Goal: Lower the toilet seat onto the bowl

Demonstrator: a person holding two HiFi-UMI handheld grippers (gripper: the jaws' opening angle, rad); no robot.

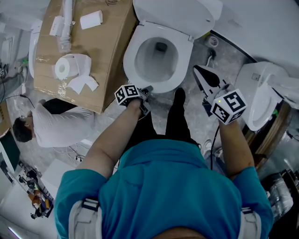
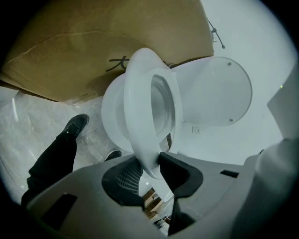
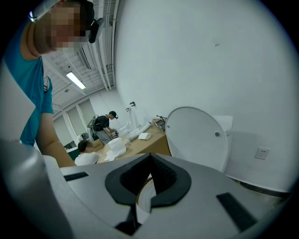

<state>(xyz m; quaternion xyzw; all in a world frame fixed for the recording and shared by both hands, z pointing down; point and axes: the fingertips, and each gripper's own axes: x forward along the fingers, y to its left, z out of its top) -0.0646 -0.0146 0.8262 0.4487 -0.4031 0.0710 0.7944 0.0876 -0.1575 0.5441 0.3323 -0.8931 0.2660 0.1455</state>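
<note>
- Toilet seat (image 1: 130, 58) is most of the way down over the bowl (image 1: 159, 53); in the left gripper view the seat (image 2: 138, 107) stands tilted a little off the bowl (image 2: 112, 112), far nearer to it than to the lid
- lid (image 1: 177, 14) is up behind the seat, leaning back toward the wall; it shows as a broad white oval in the left gripper view (image 2: 215, 93) and in the right gripper view (image 3: 198, 135)
- left gripper (image 1: 145, 91) is at the front edge of the seat; seen along its own jaws (image 2: 150, 161), they stand a narrow way apart with the seat's front rim pinched between the two dark pads, so it has hold of the seat
- right gripper (image 1: 198, 71) hangs in the air to the right of the toilet, apart from it; its jaws (image 3: 150, 156) are drawn together at the tips with nothing between them
- cardboard box (image 1: 107, 46) lies flat just left of the toilet, with a toilet paper roll (image 1: 65, 67) on top
- black shoe (image 1: 179, 95) of the person holding the grippers is planted on the grey floor just in front of the bowl; one shoe also shows in the left gripper view (image 2: 74, 125)
- person in a white shirt (image 1: 56, 123) crouches at the near end of the box
- second toilet (image 1: 261, 98) stands off to the right
</note>
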